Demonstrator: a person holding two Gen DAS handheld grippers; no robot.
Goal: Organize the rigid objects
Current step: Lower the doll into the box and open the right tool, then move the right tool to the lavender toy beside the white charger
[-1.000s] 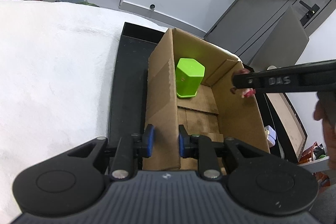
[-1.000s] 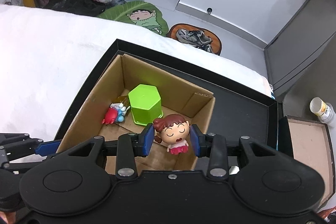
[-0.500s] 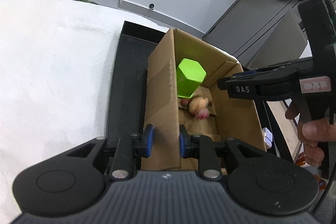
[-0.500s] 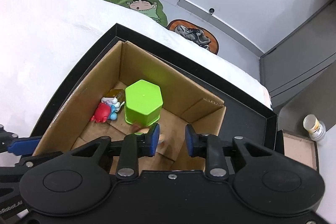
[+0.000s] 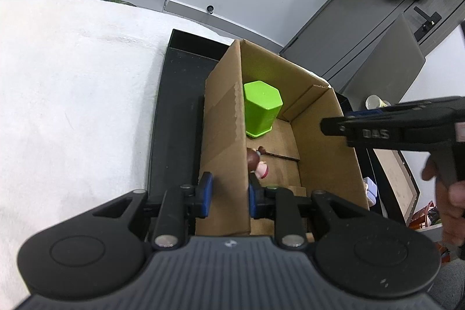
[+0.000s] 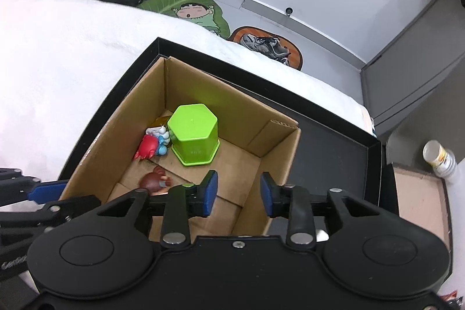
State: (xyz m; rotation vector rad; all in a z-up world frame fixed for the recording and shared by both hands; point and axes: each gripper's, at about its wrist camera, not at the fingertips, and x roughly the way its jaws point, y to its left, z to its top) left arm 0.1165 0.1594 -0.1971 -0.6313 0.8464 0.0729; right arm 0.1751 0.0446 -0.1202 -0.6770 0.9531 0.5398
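An open cardboard box (image 6: 279,135) (image 5: 223,118) stands in a black tray (image 6: 334,153). In the box lie a green hexagonal cup (image 6: 194,134) (image 5: 261,109) upside down, a red and blue toy figure (image 6: 151,145), and a brown-haired doll figure (image 6: 155,180) (image 5: 257,163) on its side. My left gripper (image 5: 228,192) is shut on the box's left wall. My right gripper (image 6: 238,193) is open and empty above the box's near right part; it also shows in the left wrist view (image 5: 377,130).
The tray (image 5: 177,112) sits on a white towel-covered surface (image 6: 58,48). A brown flat box (image 6: 418,199) and a white bottle (image 6: 440,157) are to the right. Shoes, bags and a cartoon mat (image 6: 191,12) lie on the floor beyond.
My right gripper opened and let go of the doll, which dropped onto the box floor. The gripper then pulled back to the right. The left gripper kept hold of the box wall.
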